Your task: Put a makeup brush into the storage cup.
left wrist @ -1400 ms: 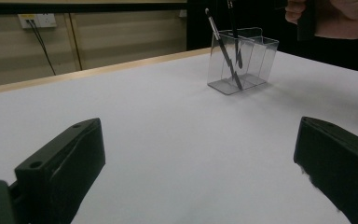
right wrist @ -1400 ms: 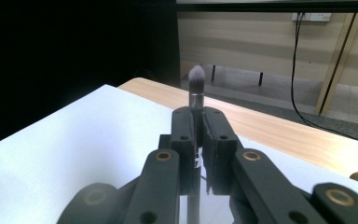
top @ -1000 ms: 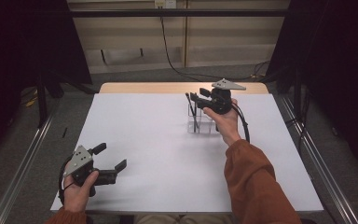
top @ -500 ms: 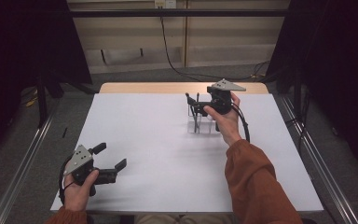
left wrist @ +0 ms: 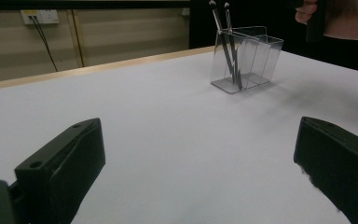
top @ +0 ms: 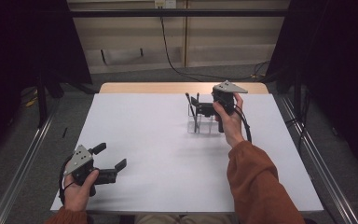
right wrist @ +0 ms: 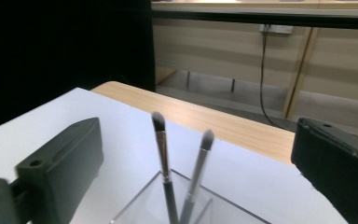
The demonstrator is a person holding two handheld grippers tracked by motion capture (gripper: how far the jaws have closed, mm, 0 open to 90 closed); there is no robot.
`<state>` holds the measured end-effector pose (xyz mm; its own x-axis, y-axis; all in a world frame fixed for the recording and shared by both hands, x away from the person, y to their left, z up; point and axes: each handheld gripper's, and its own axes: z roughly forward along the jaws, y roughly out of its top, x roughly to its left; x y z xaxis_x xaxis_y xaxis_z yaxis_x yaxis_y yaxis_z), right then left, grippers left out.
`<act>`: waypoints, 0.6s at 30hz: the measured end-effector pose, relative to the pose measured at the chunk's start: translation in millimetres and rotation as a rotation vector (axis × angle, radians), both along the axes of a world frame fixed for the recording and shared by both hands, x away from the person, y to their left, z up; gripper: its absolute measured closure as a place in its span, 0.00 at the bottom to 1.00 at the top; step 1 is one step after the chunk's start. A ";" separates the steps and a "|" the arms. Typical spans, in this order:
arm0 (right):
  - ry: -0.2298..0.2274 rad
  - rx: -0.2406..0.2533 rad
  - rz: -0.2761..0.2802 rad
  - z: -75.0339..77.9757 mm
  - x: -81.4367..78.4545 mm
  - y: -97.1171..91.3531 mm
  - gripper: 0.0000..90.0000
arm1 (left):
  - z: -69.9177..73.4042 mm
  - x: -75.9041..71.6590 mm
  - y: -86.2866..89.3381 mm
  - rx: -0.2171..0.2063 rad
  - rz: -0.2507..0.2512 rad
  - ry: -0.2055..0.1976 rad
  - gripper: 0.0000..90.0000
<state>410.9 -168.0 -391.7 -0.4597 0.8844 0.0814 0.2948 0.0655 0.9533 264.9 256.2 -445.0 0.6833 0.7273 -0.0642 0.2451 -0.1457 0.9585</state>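
Note:
A clear plastic holder (top: 204, 127) stands on the white table, right of centre. Two dark make-up brushes (top: 195, 111) lean upright in its left compartment. My right gripper (top: 196, 105) hovers just above the holder, pointing left. Its jaws have just been opening and now stand wide, pressing on nothing. In the right gripper view the two brushes (right wrist: 162, 154) rise between the jaws of the right gripper (right wrist: 196, 170) without touching them. My left gripper (top: 112, 155) rests open and empty near the front left. In its view the left gripper (left wrist: 196, 172) faces the holder (left wrist: 251, 56) farther off.
A white sheet (top: 168, 154) covers the table, with a wooden strip (top: 168, 87) along the far edge. Metal rails (top: 23, 163) run down both sides on the floor. A cable (top: 168, 51) hangs by the back wall.
The right gripper's jaws have spread wider above the holder. Both hands have stayed where they were.

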 end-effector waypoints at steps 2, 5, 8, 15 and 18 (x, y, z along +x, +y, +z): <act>-0.002 0.015 0.022 -0.1 -1.8 -2.8 0.00 | -0.2 0.2 0.0 -0.001 0.001 0.000 0.02; -0.009 0.005 0.011 1.4 -3.8 -5.7 0.01 | -0.3 -0.2 0.1 -0.006 0.001 0.000 0.02; -0.020 0.025 0.010 3.9 -7.0 -9.8 0.01 | 0.6 -0.9 0.0 -0.003 -0.003 -0.006 0.02; -0.050 0.018 -0.007 7.7 -17.4 -16.3 0.00 | 0.5 -2.2 -0.5 0.005 -0.006 -0.007 0.02; -0.050 0.014 -0.006 7.6 -21.2 -20.2 0.00 | 0.8 -2.4 -0.1 0.004 -0.002 -0.008 0.02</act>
